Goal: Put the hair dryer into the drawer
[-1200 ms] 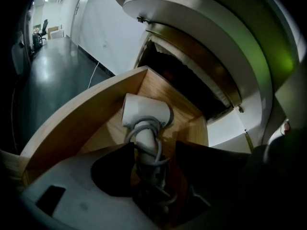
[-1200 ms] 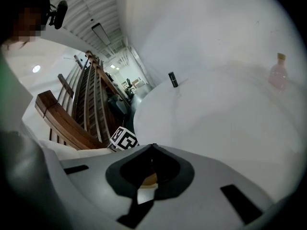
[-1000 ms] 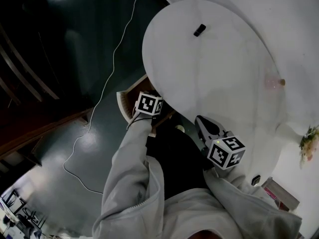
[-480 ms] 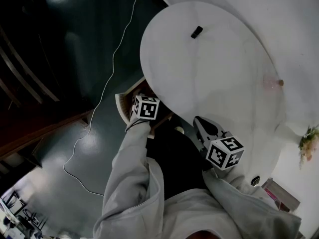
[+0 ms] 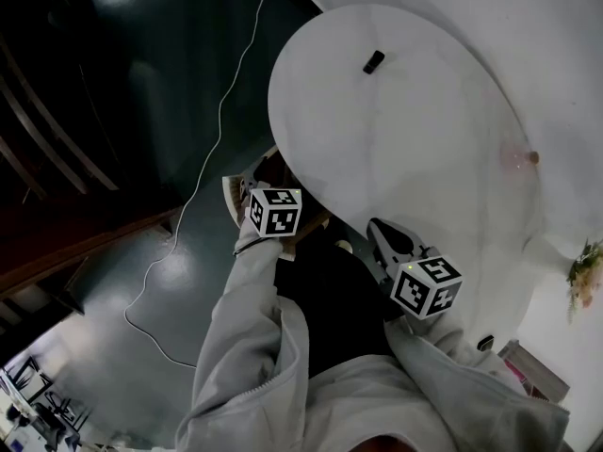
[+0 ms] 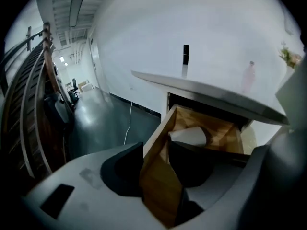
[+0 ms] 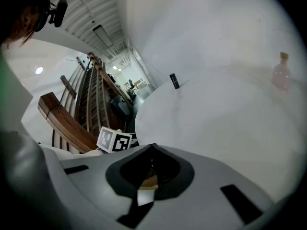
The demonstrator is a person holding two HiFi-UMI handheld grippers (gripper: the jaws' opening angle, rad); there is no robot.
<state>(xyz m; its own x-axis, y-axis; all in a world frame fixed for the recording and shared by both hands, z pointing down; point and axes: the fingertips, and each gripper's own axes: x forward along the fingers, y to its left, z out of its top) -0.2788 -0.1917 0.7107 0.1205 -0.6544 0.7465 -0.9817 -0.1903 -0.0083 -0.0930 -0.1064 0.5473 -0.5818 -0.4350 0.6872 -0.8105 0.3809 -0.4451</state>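
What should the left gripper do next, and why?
Probably push the drawer in under the table. The left gripper has just been closing its jaws on the drawer's wooden wall, and a white thing, likely the hair dryer, already lies inside.

I list: white table (image 5: 405,111), tan wood-grain drawer (image 6: 160,186), black-and-white square-patterned marker cube (image 5: 274,211), dark teal floor (image 5: 160,111), pale pink bottle (image 5: 516,155).

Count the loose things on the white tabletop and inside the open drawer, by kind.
Black cylinder: 1
Pink bottle: 1
Hair dryer, white, in the drawer: 1
Total: 3
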